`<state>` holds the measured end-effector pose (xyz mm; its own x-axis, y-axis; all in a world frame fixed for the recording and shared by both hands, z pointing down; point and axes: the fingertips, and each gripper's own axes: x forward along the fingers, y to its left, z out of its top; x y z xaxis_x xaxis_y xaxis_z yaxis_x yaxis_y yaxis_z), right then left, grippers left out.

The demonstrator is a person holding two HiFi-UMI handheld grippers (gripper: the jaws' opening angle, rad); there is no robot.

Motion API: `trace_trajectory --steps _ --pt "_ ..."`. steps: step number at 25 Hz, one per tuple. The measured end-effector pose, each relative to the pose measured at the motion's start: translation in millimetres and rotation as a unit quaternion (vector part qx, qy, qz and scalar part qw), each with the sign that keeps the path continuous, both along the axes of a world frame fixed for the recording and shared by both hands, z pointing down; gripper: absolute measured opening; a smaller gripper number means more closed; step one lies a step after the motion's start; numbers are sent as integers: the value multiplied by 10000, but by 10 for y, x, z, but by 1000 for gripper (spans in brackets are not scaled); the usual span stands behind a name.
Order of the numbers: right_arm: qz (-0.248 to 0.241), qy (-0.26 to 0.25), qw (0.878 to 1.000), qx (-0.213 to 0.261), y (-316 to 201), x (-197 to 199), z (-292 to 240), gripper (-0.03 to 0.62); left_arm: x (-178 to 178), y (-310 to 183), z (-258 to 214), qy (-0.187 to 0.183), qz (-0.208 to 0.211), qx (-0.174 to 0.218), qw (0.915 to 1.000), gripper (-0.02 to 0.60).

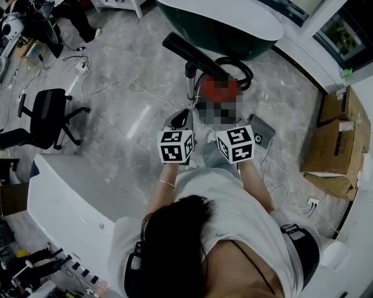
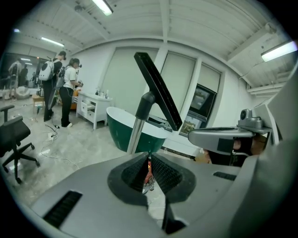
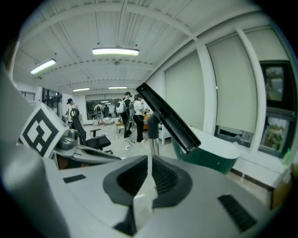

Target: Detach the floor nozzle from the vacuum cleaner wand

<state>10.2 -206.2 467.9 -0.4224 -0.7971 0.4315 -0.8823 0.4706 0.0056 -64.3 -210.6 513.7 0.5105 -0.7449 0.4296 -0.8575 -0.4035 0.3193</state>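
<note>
Both your claws, left gripper (image 2: 149, 161) and right gripper (image 3: 149, 163), pressed together, empty. Floor nozzle (image 1: 194, 55) tops wand (image 1: 189, 87), near side of green tub (image 1: 233, 16). Looks stiff, light, slippery: grab its neck.

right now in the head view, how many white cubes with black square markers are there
2. One white cube with black square markers sits left, the other right, side by side mid-picture; none seems hidden.

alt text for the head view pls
Seen from above, a person holds the left hand-held gripper and right hand-held gripper side by side before a red vacuum cleaner whose black floor nozzle sticks up on its wand. A green bathtub stands beyond.
</note>
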Motion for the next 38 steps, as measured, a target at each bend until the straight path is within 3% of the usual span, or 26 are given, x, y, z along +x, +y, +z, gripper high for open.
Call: trace_trajectory --steps 3,7,8,9,10,13,17,21,29,38 --pt "-35 404 9991 125 -97 40 -36 18 8 -99 7 77 -83 -29 9999 5" --pt "-60 301 9994 186 -188 101 -159 21 95 -165 68 163 -104 -160 9997 5" --pt "-112 334 9992 186 -206 100 -180 49 109 -178 79 148 -105 -168 9997 5" --pt "-167 421 9988 187 -224 99 -196 133 117 -195 87 133 -105 -170 9997 5" --pt "-194 565 9980 213 -245 106 -213 173 119 -216 92 120 -104 -169 9997 5" --pt "-195 1009 9938 431 -340 137 -287 190 95 -296 105 102 -142 -164 9997 5" --pt "-358 1111 9919 507 -482 157 -325 228 122 -353 147 79 -222 -219 9995 5" --pt "-434 1537 9847 693 -680 188 -357 247 102 -417 171 69 -280 -263 9992 5" --pt "-702 1675 9805 750 -969 124 -353 287 44 -585 250 43 -410 -370 9985 5" --pt "-983 2224 9673 724 -1189 41 -163 298 4 -756 301 -46 -570 -389 9976 5"
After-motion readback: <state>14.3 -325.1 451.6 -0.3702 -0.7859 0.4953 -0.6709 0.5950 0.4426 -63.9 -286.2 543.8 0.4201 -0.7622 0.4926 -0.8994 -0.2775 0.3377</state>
